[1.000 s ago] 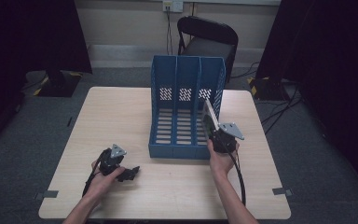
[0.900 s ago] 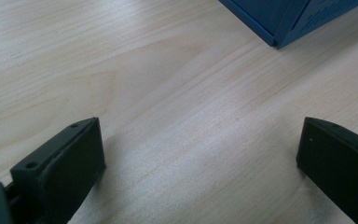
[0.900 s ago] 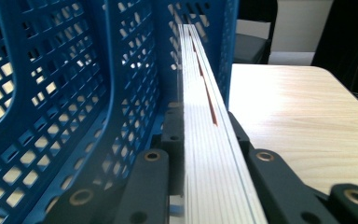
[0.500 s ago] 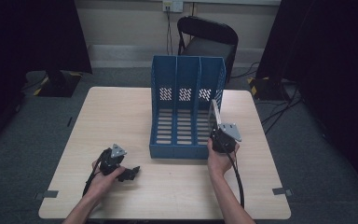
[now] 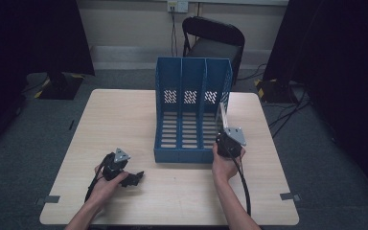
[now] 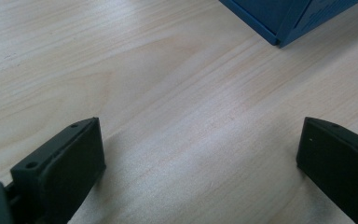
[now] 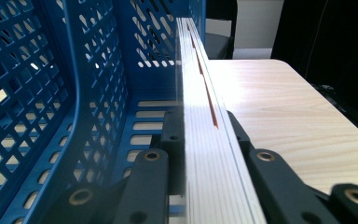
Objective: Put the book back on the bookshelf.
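A blue three-slot file rack stands in the middle of the wooden table, open side facing me. My right gripper sits at the rack's front right corner, shut on a thin white book held edge-on. In the right gripper view the book runs along the inside of the rightmost slot, next to the perforated divider, with the jaws of my right gripper clamped on its lower edge. My left gripper rests on the table near the front left, open, with only bare wood between the jaws of my left gripper.
A black folding chair stands behind the table's far edge. Dark curtains hang on both sides. One corner of the rack reaches into the left gripper view. Cables trail from both grippers toward the table's front edge.
The book in my right gripper has swung from leaning left to nearly upright, lining up with the rack's rightmost slot. The left gripper has stayed put.
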Tool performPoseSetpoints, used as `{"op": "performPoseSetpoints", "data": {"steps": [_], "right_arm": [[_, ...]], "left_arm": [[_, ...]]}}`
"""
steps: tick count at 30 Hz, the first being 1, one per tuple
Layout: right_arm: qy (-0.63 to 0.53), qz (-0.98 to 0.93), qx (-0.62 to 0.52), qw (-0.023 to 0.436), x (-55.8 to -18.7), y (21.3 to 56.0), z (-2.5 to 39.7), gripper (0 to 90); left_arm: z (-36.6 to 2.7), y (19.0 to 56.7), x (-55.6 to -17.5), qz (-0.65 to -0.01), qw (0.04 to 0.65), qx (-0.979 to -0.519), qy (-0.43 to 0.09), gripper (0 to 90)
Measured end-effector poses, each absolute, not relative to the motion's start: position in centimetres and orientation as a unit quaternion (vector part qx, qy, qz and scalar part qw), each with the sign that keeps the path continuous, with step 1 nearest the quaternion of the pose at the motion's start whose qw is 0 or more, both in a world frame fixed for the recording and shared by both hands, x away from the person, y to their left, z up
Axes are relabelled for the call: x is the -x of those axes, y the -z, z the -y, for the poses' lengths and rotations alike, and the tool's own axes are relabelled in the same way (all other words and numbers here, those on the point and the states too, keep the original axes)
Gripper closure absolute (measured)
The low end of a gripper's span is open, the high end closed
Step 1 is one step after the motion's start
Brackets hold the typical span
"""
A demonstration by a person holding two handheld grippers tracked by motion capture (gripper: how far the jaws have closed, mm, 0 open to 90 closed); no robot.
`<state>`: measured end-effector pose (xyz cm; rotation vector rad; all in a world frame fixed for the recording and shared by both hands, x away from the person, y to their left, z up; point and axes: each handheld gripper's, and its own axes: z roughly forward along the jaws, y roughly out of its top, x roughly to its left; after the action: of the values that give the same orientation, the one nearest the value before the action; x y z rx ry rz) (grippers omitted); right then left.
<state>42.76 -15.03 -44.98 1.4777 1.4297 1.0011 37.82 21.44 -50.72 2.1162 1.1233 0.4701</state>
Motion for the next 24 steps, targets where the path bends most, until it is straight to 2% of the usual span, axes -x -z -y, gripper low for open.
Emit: {"op": "performPoseSetpoints", "data": {"steps": [19,24], "right_arm": [[-0.413,-0.57,-0.581,0.409,-42.9,44.0,15.4,71.0],[-0.418,-0.571,-0.58,0.404,-43.1,43.6,15.4,64.7]], "left_arm": [[-21.4,50.7,-37.8,-0.432,0.343,-0.814,-0.181,0.2],[-21.4,50.7,-37.8,-0.431,0.343,-0.814,-0.181,0.2]]}}
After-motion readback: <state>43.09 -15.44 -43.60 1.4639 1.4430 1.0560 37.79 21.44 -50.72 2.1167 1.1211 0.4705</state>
